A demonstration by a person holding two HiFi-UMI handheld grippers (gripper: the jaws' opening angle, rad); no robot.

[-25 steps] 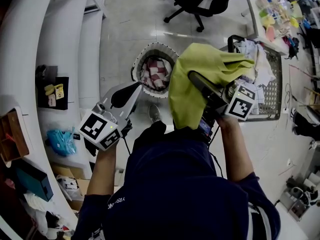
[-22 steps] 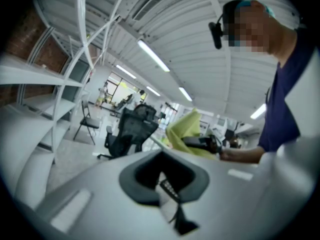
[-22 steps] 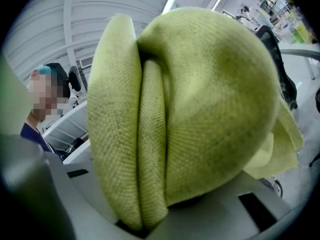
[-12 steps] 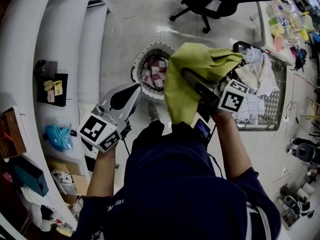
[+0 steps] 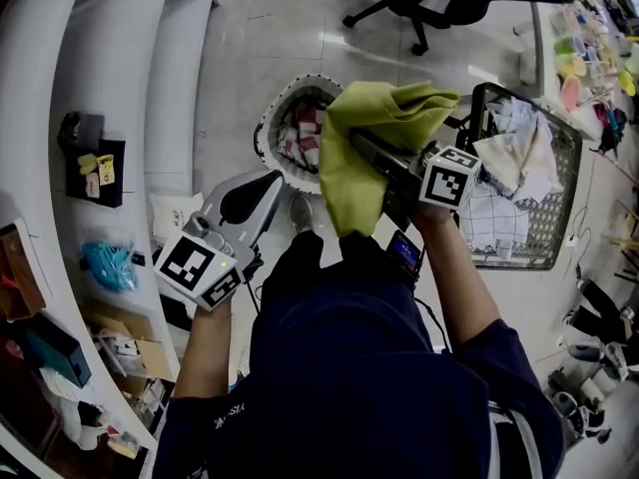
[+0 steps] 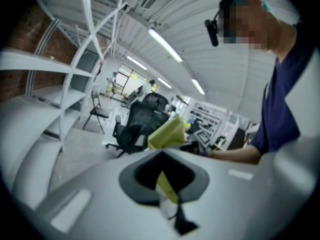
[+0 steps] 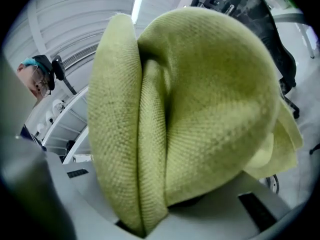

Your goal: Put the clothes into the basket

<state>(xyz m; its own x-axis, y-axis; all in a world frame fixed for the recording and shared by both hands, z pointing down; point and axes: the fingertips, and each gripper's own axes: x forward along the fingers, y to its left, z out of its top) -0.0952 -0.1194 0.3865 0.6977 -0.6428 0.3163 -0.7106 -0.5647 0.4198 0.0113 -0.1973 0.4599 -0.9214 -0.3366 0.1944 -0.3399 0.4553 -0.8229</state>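
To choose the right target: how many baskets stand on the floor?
2. A round basket left of the yellow-green cloth, holding checked fabric; a black wire basket to the right, holding pale clothes. More may be hidden.

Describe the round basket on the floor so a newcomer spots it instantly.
On the pale floor ahead of the person, look just left of the yellow-green cloth. The round basket stands there; unlike the dark rectangular wire basket to the right, it has a white rim and a red-checked cloth inside.
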